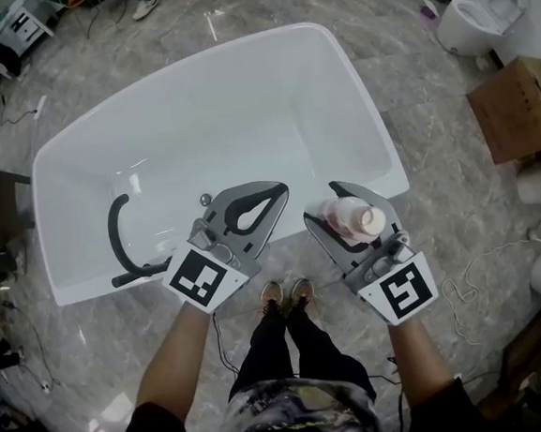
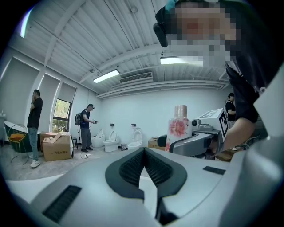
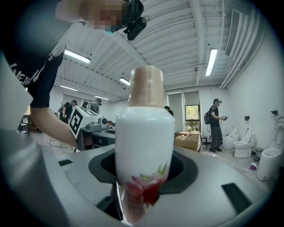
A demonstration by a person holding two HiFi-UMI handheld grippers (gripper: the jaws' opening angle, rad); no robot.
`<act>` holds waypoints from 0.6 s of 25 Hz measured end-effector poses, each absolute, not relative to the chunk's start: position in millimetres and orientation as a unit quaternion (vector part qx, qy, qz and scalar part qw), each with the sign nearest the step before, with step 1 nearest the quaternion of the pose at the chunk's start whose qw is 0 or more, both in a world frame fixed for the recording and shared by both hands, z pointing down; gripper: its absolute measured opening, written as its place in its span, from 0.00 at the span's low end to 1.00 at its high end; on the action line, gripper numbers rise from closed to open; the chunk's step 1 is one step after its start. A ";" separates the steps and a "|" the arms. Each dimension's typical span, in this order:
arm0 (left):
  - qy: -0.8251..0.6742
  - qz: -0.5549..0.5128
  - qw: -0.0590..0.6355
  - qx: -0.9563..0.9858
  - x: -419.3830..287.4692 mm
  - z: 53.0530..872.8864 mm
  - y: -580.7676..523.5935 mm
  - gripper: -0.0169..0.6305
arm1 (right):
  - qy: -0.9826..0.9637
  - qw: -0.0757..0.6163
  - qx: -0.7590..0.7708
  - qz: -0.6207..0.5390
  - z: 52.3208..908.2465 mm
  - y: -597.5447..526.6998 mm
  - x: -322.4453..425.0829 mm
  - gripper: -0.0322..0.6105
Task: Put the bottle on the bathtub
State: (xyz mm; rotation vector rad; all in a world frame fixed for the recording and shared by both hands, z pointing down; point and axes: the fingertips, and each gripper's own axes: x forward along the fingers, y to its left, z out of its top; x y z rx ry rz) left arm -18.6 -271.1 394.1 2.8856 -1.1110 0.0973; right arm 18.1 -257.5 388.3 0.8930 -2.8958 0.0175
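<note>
1. We hold the right gripper closed round a white, peach-capped, flower-printed plastic bottle. Its jaws stand partly apart, and their dark ribbed pads press on the bottle's body from both sides.
2. In the right gripper view the bottle stands upright, cap at 12 o'clock and red flower low on its body.
3. In the head view the bottle lies at the 5 o'clock corner of the large white glossy bathtub and overlaps its near rim. We cannot tell whether its base touches that rim.
4. Our left gripper sits at 9 o'clock of the right one, over the tub's near rim. Its jaws are closed tip to tip with nothing held, leaving only the oval gap between the dark pads behind the tips.
5. In the left gripper view the closed left gripper fills the lower half. The bottle appears at 2 o'clock of it, upright in the grey right gripper.
6. A black curved tube lies inside the tub at its 8 o'clock side.
7. Our shoes stand at 6 o'clock on the grey marbled floor, just beside the tub.
8. A white ceramic toilet stands at 1 o'clock, well apart from the tub, and a brown cardboard box at 3 o'clock
</note>
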 end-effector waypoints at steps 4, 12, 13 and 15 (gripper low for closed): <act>-0.367 0.027 0.020 0.930 -20.8 410.6 -266.9 0.04 | -0.953 0.059 0.296 0.001 406.1 -254.6 15.7 0.38; -0.370 0.027 0.023 0.929 -22.3 452.6 -256.6 0.04 | -0.950 0.056 0.307 -0.002 445.2 -247.8 11.3 0.38; -0.371 0.026 0.023 0.928 -22.9 456.9 -255.3 0.04 | -0.950 0.056 0.308 -0.002 449.9 -246.7 11.2 0.38; -0.374 0.025 0.025 0.927 -25.3 467.3 -253.2 0.04 | -0.949 0.056 0.312 -0.003 460.8 -244.3 10.2 0.38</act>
